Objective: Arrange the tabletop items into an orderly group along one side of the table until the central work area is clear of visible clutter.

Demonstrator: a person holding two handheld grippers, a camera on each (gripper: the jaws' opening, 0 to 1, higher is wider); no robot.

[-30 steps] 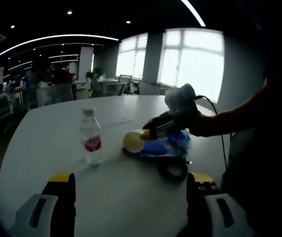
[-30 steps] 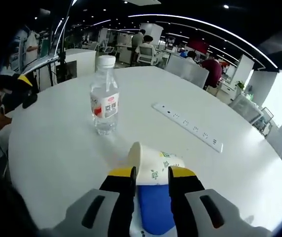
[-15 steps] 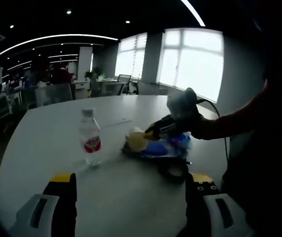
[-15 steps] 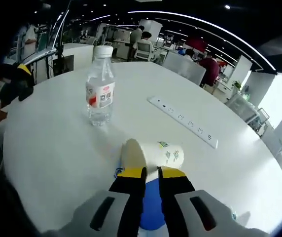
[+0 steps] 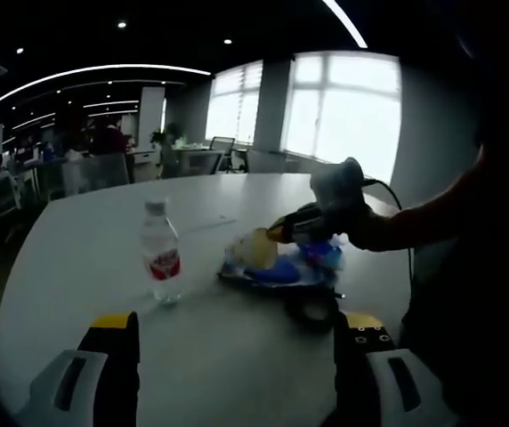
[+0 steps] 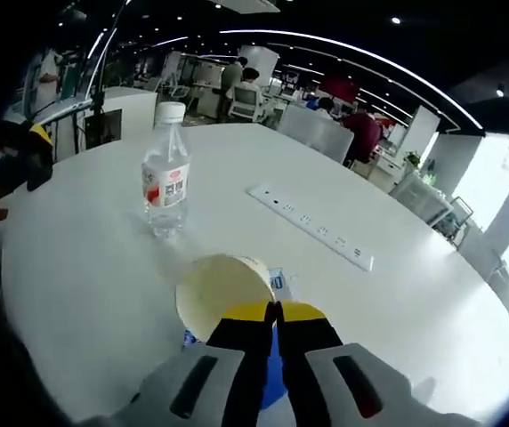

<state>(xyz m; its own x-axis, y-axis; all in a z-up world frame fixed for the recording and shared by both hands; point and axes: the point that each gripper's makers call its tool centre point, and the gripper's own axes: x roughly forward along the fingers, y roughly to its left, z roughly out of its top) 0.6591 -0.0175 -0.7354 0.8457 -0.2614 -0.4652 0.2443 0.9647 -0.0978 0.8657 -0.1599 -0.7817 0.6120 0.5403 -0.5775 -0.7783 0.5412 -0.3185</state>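
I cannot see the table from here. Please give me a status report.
Right gripper shut on paper cup rim. Left gripper open, idle. Water bottle upright; power strip mid-table.

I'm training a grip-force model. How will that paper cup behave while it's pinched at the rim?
The paper cup looks thin-walled and empty, so probably light and easily crushed. The right hand-held gripper, jaws closed on its rim, could dent it. Held by one edge, it may swing.

windows bright | ceiling lights | seated people behind
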